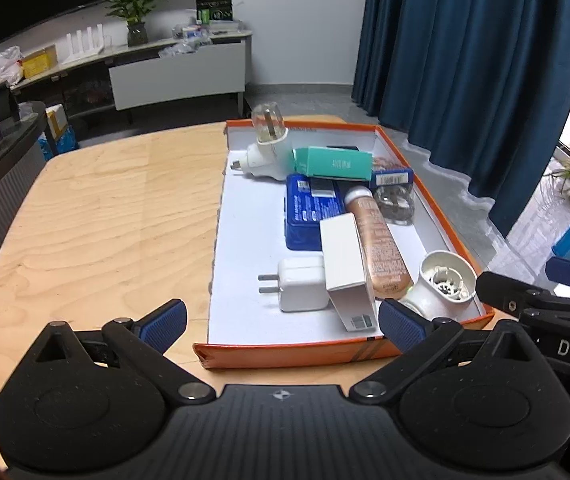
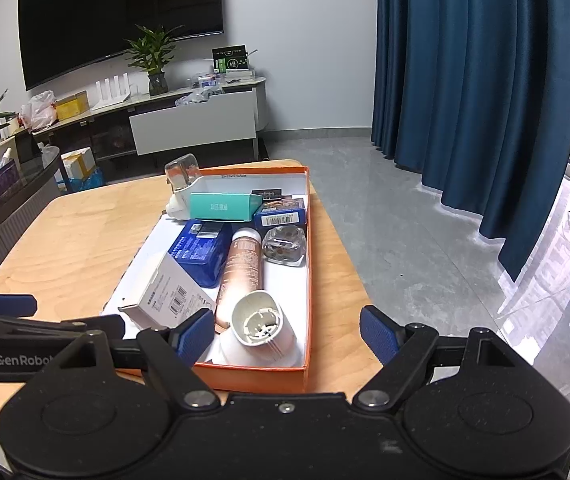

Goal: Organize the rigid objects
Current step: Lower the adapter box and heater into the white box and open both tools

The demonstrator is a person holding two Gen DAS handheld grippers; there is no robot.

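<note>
The rigid objects are all seen inside the orange box (image 1: 437, 208), which sits on the right part of the table (image 1: 97, 216): a white charger (image 1: 303, 288) with its prongs pointing left, a white carton (image 1: 347, 268) leaning across it, a tan bottle (image 1: 381, 248) lying lengthwise, a blue case (image 1: 309, 216) under them, a teal carton (image 1: 335, 163), a barcode box (image 1: 393, 178), a clear round piece (image 1: 397, 204), a white plug-in device with a clear cap (image 1: 269, 140) at the far left corner, and a white round-headed device (image 1: 445, 280) at the near right corner. Nothing is seen loose on the table, so the pile fits either a collection finished or a box about to be sorted; which one cannot be told. If any grasp is made, flat-sided cartons are best taken across their narrow faces, and the bottle is judged likely to roll if nudged. The left gripper (image 1: 283, 322) is held wide open and empty, just short of the box's near wall, with the charger and white carton straight ahead between its pads. The right gripper (image 2: 287, 332) is also spread wide with nothing held, poised over the near right corner, and the round-headed device (image 2: 263, 322) lies just ahead between its pads.
</note>
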